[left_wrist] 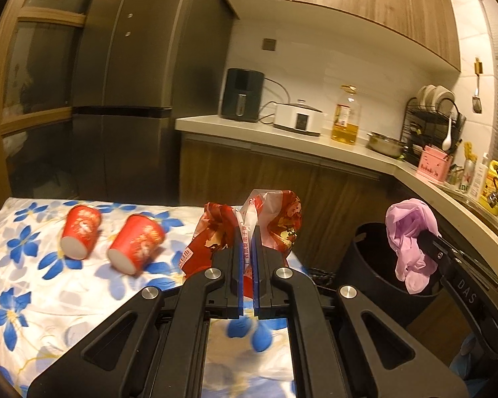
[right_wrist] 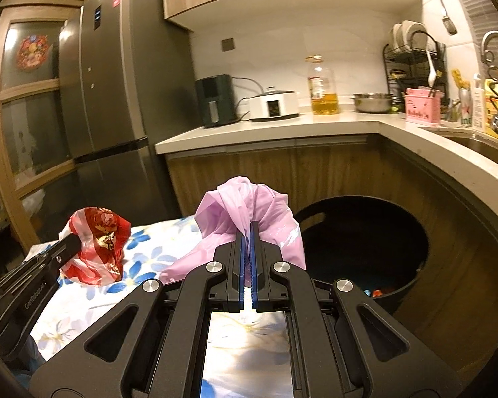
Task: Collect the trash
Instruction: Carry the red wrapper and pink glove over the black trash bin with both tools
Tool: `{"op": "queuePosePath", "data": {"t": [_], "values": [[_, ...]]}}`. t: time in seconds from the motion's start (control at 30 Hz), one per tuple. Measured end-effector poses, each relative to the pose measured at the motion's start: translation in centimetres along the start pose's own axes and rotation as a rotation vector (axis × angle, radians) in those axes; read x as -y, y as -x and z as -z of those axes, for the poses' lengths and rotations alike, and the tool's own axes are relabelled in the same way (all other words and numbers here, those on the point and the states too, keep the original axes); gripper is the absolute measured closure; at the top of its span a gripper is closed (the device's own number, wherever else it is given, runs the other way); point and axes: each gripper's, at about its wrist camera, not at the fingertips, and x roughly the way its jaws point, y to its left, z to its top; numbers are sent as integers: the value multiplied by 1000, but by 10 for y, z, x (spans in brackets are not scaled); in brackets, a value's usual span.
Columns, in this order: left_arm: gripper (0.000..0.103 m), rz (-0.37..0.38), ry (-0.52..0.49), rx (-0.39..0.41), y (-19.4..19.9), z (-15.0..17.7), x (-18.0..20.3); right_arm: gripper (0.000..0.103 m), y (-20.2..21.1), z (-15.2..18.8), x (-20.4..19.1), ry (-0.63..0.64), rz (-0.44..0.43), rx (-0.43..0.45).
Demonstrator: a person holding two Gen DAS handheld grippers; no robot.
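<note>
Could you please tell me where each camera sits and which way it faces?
Left wrist: on the left tongs, facing the table with two red cups; shows its own tongs shut on a red bag.
Right wrist: on the right tongs, facing the black bin; shows its own tongs shut on a pink bag.
Shared: both bags, bin, table, counter.

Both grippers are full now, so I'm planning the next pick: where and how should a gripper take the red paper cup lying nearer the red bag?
Grip the red paper cup across its side wall near the middle, coming down from above. It lies tipped on the floral tablecloth, white base toward the camera, so the rounded wall faces up. The second cup lies apart, leaving finger room. Squeeze lightly; paper likely crushes.
</note>
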Motion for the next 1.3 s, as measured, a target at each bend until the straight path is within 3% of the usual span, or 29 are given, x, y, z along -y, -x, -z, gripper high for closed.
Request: {"op": "queuePosePath", "data": {"t": [0.87,1.3], "values": [[100,197,-146,-19,-53,-5,127,100,7,-12,110,-82,195,46],[100,266,-188,-58,-94,-5,175,100,-18,-25,144,-115,200,40]]}}
